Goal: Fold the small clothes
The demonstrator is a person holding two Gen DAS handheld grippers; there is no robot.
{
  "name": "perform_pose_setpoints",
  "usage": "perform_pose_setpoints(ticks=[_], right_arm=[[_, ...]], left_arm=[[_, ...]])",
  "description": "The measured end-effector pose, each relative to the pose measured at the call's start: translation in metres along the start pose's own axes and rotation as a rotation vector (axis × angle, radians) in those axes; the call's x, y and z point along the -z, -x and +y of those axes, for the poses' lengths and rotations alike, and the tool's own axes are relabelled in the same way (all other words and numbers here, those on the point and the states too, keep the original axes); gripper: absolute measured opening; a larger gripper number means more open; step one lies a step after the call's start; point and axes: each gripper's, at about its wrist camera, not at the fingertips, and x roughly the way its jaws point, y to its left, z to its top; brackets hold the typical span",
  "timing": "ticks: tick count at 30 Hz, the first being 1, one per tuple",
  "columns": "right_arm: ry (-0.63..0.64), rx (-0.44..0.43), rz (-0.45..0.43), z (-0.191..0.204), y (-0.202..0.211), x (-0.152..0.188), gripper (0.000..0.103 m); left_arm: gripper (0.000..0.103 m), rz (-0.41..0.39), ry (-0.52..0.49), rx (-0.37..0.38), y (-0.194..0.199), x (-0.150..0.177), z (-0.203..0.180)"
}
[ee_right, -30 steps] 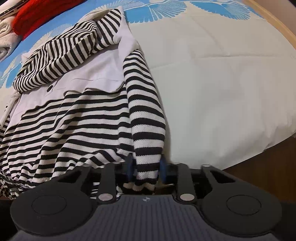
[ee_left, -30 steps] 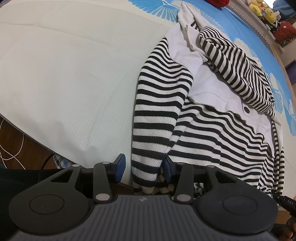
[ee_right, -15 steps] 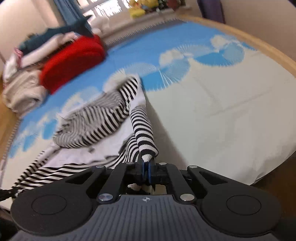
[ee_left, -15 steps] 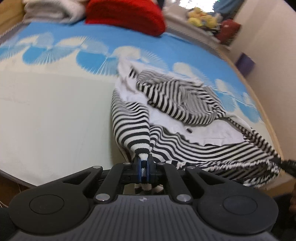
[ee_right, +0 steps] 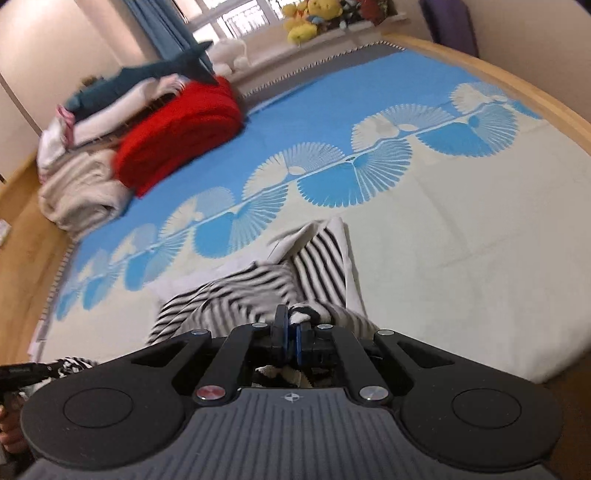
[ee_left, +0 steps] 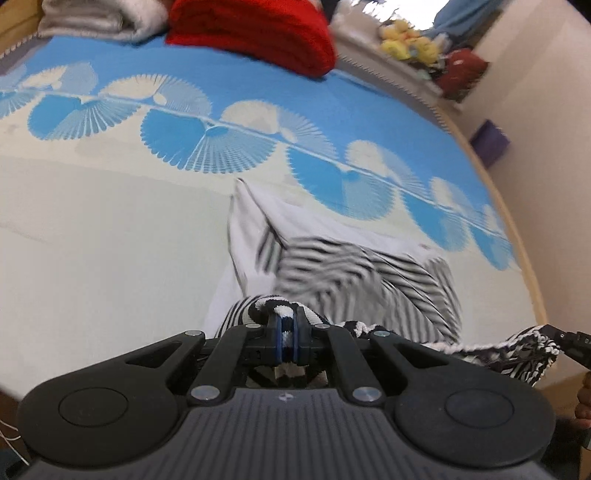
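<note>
Fingers of the left gripper (ee_left: 287, 334) and right gripper (ee_right: 291, 332) each clamp a striped sleeve of the sweater (ee_left: 354, 266), which stretches lengthwise away across the bed (ee_left: 110, 258).

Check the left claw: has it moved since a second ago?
Yes. The left claw, open at the bed's near edge then, is shut on the striped top and tipped up; the red blanket has entered view.
</note>
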Motion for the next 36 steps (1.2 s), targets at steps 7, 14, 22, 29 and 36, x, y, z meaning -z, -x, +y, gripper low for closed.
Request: perform_pose_setpoints(ticks=[7,14,22,29,36], right_arm=[[-0.078,0.096,0.056,-0.003,-0.135,-0.059,0.024],[0.091,0.067,0.056,0.002,-0.141,-0.05,0.035],[0.369,0.009,0.161,0.034,-0.156,-0.012,0.053],[0.57,0.121,0.205,0.062,-0.191,0.01,0.052],[0.603,0.145,0.172,0.069,-0.211,0.002,0.006]], left_arm=[[0.025,0.112,0.219,-0.031,-0.103,-0.06,0.068],[0.055,0.074,-0.014,0.053,-0.077,-0.049,0.048],[0.077,0.087,-0.332,-0.004,-0.095,-0.017,0.006],[0.071,0.008,-0.442,-0.091,-0.122,-0.015,-0.015],[0.005,-0.033,-0.429,-0.091,-0.136,-0.033,-0.02]])
